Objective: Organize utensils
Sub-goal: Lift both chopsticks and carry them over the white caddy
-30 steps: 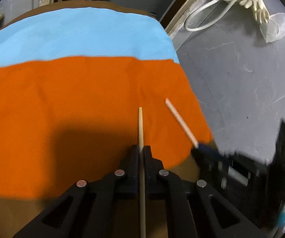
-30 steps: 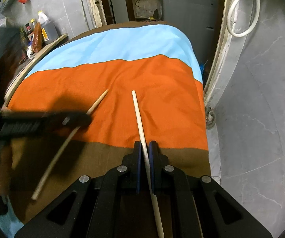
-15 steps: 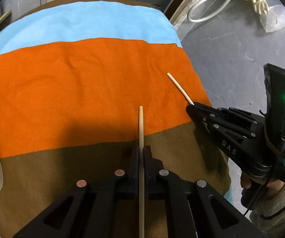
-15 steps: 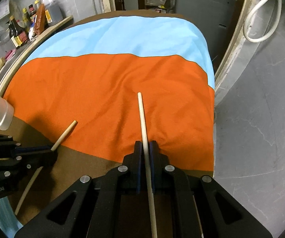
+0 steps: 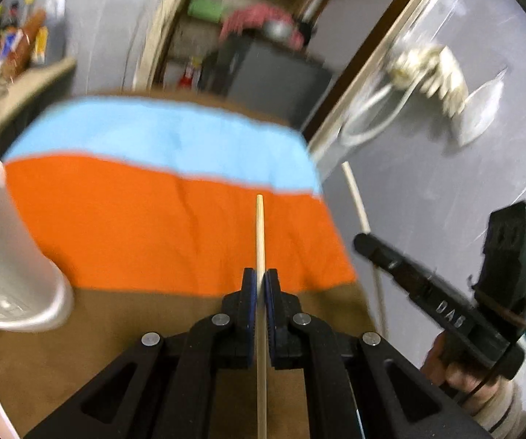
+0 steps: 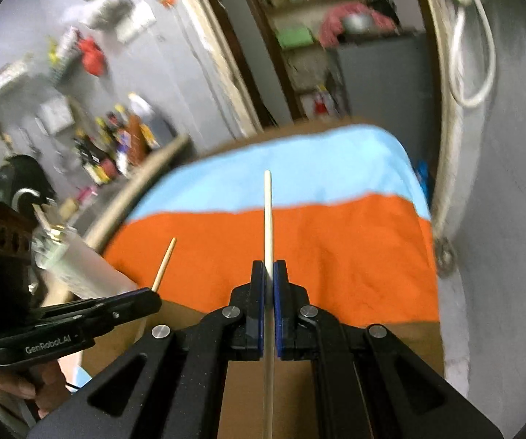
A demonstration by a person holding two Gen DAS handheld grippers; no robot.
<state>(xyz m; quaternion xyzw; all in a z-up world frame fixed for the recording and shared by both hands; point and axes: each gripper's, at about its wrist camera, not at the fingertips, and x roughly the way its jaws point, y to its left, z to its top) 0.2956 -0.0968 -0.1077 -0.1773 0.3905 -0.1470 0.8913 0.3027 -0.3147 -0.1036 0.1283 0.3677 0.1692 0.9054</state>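
Now each gripper has one wooden chopstick pinched tight. From the left wrist cam, the left gripper point(image 5: 261, 285) is clenched on the left chopstick point(image 5: 260, 234), w/ its blue pads pressed on both sides. That stick runs straight out past the tips, over the orange band of the striped cloth point(image 5: 153, 226). It also runs back between the black arms toward the cam. It looks lifted off the cloth, not lying on it.

From the right wrist cam, the right gripper point(image 6: 269, 278) is clenched on the right chopstick point(image 6: 268, 219) the same way. Its far tip shows over the light blue band of the cloth.

Both cams show the other gripper too. In the left cam the right gripper sits off to the right, past the edge of the surface point(image 5: 61, 347), w/ a hand point(image 5: 449, 366) on its grip and a green light on its body. In the right cam the left gripper is at the lower left, w/ its stick poking up over the orange band.

A white cup point(image 5: 3, 256) stands at the left edge of the surface, near the left gripper. Its inside can't be seen.

Far behind, blurry: a shelf w/ bottles point(image 6: 116, 146), a grey cabinet point(image 5: 270, 77), a white hose point(image 6: 471, 55) on the wall
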